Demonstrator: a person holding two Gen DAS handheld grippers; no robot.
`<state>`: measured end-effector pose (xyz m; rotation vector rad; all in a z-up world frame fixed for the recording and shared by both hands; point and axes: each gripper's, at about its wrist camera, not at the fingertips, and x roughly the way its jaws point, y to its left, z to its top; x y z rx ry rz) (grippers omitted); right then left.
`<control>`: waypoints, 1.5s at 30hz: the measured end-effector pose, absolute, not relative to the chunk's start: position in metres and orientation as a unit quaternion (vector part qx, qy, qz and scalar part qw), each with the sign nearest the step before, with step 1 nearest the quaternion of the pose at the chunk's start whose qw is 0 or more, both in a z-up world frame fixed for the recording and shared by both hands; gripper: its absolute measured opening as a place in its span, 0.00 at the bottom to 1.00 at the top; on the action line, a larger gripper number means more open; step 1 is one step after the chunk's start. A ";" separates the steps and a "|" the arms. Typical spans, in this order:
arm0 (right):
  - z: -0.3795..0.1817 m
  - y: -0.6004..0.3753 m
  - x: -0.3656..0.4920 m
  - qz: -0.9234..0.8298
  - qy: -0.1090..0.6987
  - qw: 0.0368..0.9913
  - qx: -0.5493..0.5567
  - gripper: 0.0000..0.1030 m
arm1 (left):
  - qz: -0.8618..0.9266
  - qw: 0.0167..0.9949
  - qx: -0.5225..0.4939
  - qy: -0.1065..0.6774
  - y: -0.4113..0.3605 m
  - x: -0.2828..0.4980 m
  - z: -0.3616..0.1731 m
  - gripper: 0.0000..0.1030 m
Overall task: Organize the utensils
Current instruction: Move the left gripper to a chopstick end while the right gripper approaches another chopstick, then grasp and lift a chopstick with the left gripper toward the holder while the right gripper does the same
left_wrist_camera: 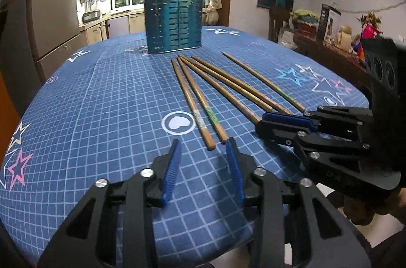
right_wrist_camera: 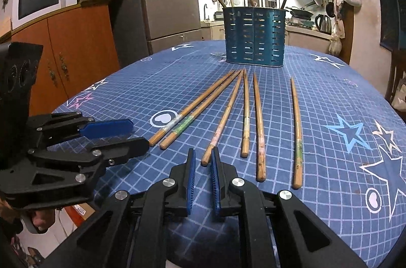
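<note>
On the table (right_wrist_camera: 330,95), 6 chopsticks (right_wrist_camera: 258,126) lie fanned between the near edge and the holder (right_wrist_camera: 255,36), which stands upright toward the far edge with several handles sticking out. Bare cloth stretches wide at both sides of the fan. Left gripper (left_wrist_camera: 204,154) hangs at the near edge, jaws apart, holding nothing. Right gripper (right_wrist_camera: 203,161) sits beside it, jaws narrowly apart, empty, by a chopstick end. Holder contents are hard to make out.
</note>
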<state>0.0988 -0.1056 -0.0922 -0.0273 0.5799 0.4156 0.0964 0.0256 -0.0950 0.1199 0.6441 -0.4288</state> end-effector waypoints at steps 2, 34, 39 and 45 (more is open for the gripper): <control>-0.092 -0.105 0.098 0.200 0.281 0.939 -0.018 0.13 | -0.211 0.923 0.059 0.315 0.024 0.097 -0.096 0.32; -0.096 -0.100 0.094 0.171 0.258 0.950 -0.031 0.13 | -0.198 0.933 0.071 0.293 0.014 0.102 -0.103 0.13; -0.098 -0.099 0.092 0.167 0.254 0.952 -0.027 0.13 | -0.197 0.935 0.074 0.285 0.012 0.099 -0.103 0.07; -0.099 -0.100 0.089 0.161 0.247 0.955 -0.026 0.08 | -0.192 0.938 0.065 0.282 0.014 0.097 -0.104 0.07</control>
